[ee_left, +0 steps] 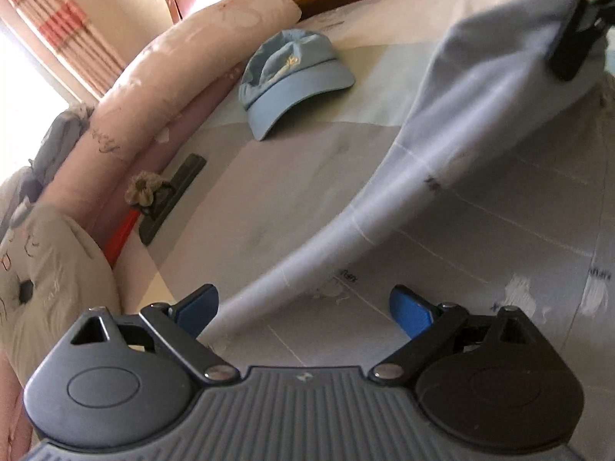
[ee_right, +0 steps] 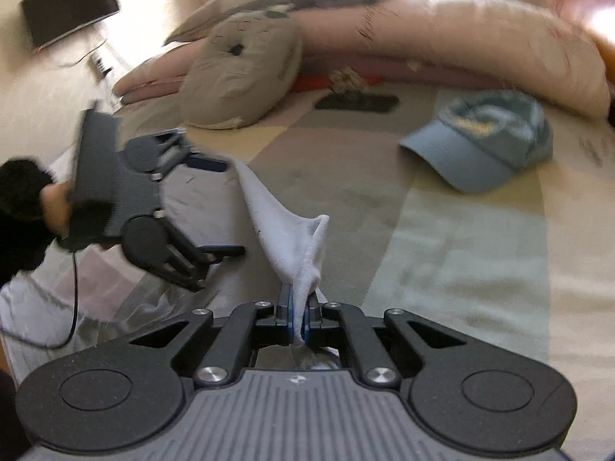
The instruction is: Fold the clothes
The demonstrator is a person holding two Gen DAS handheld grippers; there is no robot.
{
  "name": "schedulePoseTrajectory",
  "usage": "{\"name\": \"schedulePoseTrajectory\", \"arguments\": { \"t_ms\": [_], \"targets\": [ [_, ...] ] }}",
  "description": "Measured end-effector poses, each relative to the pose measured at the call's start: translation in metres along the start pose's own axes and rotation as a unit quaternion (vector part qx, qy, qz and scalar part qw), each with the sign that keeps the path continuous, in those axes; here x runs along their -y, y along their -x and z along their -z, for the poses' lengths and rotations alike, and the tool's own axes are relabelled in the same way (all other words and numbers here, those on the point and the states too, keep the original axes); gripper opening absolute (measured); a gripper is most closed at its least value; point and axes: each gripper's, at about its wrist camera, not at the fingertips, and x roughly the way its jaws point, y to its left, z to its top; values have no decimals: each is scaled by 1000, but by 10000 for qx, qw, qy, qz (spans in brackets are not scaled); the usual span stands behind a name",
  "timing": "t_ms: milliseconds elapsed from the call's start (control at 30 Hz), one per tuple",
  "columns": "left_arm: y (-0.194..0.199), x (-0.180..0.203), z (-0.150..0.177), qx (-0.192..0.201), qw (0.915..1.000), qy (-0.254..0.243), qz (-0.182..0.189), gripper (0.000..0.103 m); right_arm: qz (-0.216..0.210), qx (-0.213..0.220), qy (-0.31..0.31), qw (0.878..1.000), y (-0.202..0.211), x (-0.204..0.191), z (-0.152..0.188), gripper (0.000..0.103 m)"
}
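Note:
A pale blue garment hangs stretched above the bed sheet. My right gripper is shut on one bunched corner of it, and the cloth runs away from the jaws as a taut strip. In the left wrist view the right gripper is at the top right with the cloth hanging from it. My left gripper is open, and the garment's narrow lower end passes between its blue pads close to the left one, unpinched. The right wrist view shows the left gripper at the left, jaws apart, beside the cloth's far tip.
A light blue cap lies on the sheet. A rolled pink quilt and a grey plush pillow line the bed's far side, with a dark flat object before them. A black-sleeved hand holds the left gripper.

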Motion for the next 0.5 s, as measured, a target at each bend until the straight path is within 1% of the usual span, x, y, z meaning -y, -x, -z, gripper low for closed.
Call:
{"name": "schedulePoseTrajectory", "arguments": {
  "t_ms": [100,167,200,300,367,433,467,500],
  "targets": [
    [3,4,7,130,9998,-64,-131,96,142,87,732,9972,11,-30,7,6],
    [5,6,11,205,9996,-52,-202,96,333,116,1423,9892,15,-52,18,6],
    [6,7,13,249,9994,-57,-232,96,463,123,1794,9826,16,-63,24,6],
    [9,9,18,331,9990,-42,-300,96,940,97,2937,9512,14,-93,49,6],
    [11,9,20,376,9987,-41,-343,96,1247,81,3556,9262,11,-107,65,6],
    [14,10,23,434,9982,-94,-396,96,1416,1,3920,9090,8,-115,75,6],
    [16,11,26,471,9979,-151,-428,96,1508,3,4049,9018,7,-118,79,6],
    [17,11,28,479,9975,-222,-469,96,1611,60,4113,8971,8,-117,81,6]
  ]
}}
